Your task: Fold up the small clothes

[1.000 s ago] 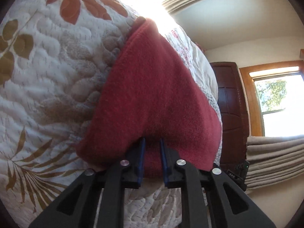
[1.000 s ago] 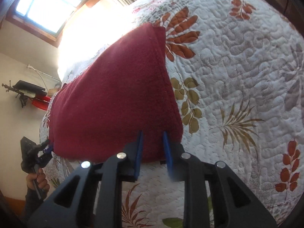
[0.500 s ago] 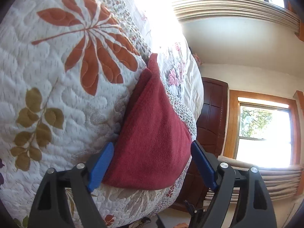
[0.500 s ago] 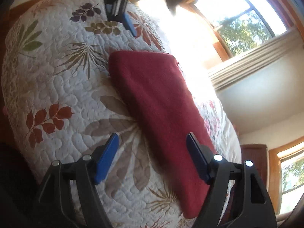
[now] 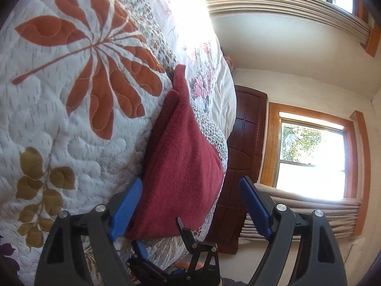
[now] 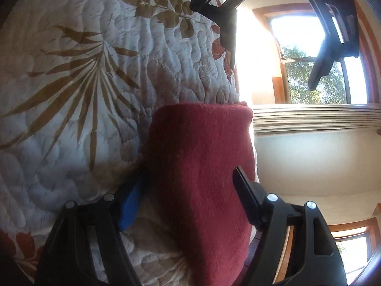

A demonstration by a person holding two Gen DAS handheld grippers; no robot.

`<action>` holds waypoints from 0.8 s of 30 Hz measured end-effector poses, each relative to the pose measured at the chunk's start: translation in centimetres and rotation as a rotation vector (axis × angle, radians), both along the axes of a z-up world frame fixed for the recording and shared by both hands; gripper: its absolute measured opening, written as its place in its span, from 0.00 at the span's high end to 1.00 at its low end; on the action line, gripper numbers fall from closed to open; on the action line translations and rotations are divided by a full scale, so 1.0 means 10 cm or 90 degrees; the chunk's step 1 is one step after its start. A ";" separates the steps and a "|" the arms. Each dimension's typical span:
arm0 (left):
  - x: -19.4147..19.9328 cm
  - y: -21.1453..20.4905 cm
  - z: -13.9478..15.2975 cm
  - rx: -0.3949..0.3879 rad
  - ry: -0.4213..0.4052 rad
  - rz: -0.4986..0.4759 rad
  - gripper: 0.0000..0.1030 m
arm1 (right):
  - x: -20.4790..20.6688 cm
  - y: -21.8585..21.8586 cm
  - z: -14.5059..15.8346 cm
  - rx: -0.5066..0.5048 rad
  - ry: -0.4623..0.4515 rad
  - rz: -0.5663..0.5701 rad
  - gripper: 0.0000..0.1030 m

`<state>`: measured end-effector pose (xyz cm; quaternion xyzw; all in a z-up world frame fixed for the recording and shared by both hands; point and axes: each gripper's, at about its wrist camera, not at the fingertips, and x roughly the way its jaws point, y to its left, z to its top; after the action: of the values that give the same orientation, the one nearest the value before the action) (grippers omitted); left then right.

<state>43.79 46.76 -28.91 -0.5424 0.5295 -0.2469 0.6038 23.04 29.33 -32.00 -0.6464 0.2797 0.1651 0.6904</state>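
Both grippers, left (image 5: 190, 207) & right (image 6: 188, 197), went from pinching folded dark-red fleece cloth (image 5: 181, 166) to spread wide, cloth resting on leaf-print quilted bed (image 5: 71, 119).

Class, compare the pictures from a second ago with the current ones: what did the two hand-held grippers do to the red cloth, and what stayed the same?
Both let go. The left hand-held gripper and right hand-held gripper, each clamped on an edge of the red cloth a second ago, now stand open, jaws spread either side of it. The cloth still lies folded on the quilt.
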 end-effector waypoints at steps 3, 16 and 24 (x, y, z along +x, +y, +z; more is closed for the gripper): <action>0.03 0.07 -0.03 -0.011 0.008 0.004 0.18 | 0.19 0.06 -0.01 0.008 0.005 -0.018 0.42; 0.67 -0.24 -0.16 -0.015 0.050 -0.053 0.15 | 0.75 -0.31 1.22 0.262 0.064 -0.145 0.82; 1.23 -0.93 -0.16 0.077 0.063 -0.185 0.15 | 0.85 -0.36 1.23 0.279 0.089 -0.154 0.82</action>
<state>56.06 37.50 -30.51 -0.4341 0.6452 -0.2722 0.5667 31.57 25.70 -19.65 -0.4303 0.3596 0.1821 0.8077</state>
